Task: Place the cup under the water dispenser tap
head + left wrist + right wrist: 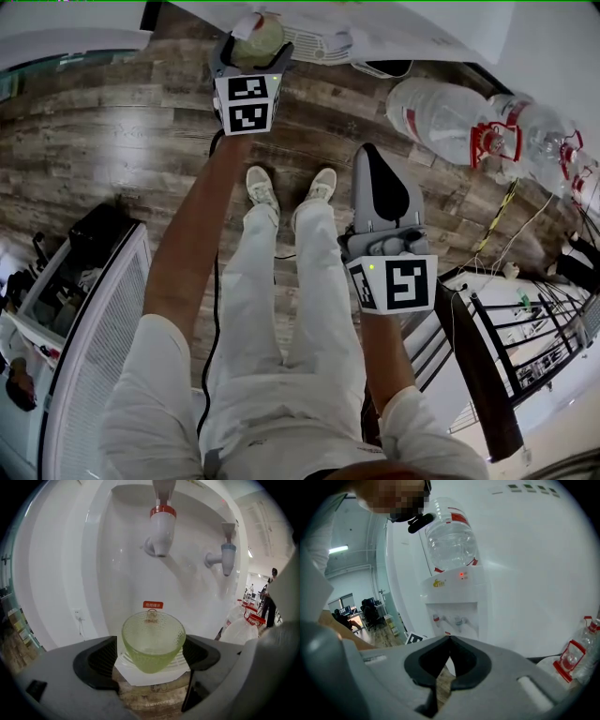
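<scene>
A pale green, dimpled glass cup stands upright on the white drip tray of the water dispenser, right below the red-capped tap. A blue-capped tap hangs to its right. My left gripper is open, a jaw on either side of the cup, and its pads are not pressing on the glass. In the head view the cup shows just beyond that gripper's marker cube. My right gripper is shut with nothing in it and is held back from the dispenser, lower right in the head view.
Large clear water bottles with red handles lie on the wood floor to the right of the dispenser. A white slatted cabinet stands at my left and a black metal rack at my right. A person stands far off.
</scene>
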The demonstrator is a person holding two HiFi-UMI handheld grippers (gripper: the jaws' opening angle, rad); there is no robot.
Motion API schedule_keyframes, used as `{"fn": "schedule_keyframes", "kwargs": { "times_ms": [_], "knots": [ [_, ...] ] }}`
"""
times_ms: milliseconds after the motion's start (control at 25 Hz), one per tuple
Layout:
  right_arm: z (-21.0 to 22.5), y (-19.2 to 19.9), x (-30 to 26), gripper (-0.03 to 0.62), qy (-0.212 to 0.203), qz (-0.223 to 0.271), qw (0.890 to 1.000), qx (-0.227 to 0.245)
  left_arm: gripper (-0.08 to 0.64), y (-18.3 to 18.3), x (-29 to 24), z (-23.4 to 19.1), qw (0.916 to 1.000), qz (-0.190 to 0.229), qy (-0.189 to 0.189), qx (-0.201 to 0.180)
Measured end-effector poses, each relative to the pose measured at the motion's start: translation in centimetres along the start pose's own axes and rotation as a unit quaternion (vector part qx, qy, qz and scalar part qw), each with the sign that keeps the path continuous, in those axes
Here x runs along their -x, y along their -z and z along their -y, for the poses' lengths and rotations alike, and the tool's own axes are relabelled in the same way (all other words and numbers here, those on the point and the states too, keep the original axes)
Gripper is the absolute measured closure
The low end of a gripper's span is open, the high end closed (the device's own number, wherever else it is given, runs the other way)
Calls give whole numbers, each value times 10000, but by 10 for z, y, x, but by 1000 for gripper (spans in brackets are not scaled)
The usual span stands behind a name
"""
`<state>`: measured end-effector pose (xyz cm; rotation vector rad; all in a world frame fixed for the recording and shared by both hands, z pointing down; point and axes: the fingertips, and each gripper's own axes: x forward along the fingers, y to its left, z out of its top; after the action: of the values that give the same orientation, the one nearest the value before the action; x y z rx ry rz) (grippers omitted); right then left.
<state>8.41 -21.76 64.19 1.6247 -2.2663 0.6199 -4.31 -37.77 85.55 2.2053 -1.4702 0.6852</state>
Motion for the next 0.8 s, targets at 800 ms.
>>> {"fn": "schedule_keyframes", "kwargs": {
  "times_ms": [800],
  "knots": [
    [-14, -55, 67, 594, 144, 358, 9993, -14, 146, -69, 117, 39, 9997, 249, -60, 39]
  ]
}}
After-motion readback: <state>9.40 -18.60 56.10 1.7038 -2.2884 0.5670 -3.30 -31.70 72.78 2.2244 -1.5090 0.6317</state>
